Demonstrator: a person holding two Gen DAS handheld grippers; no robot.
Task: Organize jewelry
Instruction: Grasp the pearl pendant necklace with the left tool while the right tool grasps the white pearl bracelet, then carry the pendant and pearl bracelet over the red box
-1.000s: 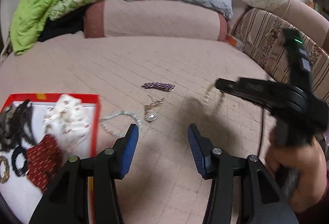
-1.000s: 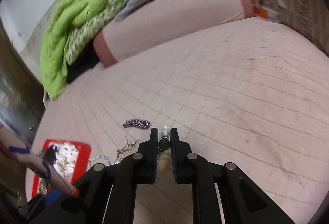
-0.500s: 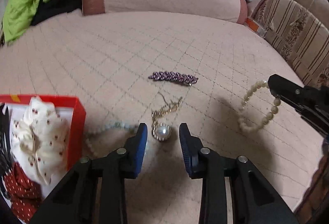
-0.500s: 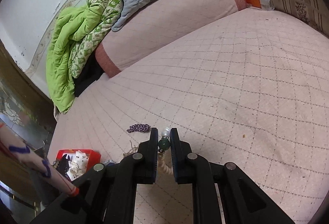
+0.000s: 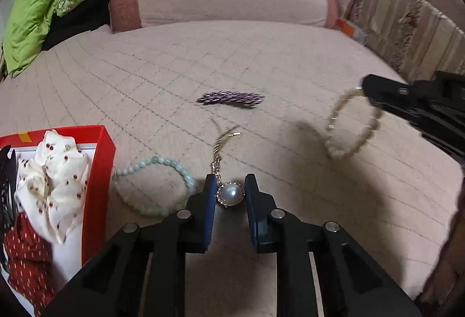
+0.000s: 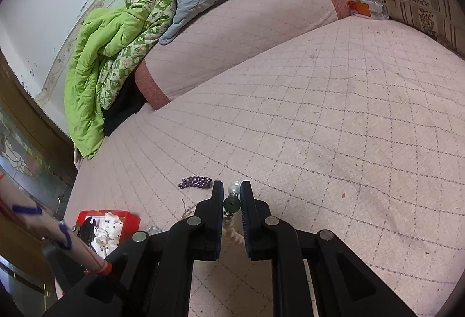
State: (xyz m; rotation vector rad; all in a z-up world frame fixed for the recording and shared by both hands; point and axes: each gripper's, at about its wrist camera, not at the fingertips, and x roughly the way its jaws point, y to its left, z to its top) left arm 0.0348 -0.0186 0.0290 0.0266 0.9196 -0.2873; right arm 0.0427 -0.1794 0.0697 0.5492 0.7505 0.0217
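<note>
Red cardboard box (image 5: 98, 171) with fabric scrunchies at far left, pale green bead bracelet (image 5: 154, 186) just beside it on the quilted pink bedcover (image 5: 261, 61). Left gripper (image 5: 231, 193) closing, round pearl pendant on a gold chain (image 5: 231, 193) between its pads. Right gripper (image 6: 231, 202) clamped on cream pearl bracelet (image 5: 351, 128), hanging above the bedcover.

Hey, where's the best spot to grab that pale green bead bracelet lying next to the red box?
Probably pinch one side of the pale green bead bracelet from above, across its single strand. It lies flat as an open loop on the bedspread, so nothing sticks up to grab.
</note>
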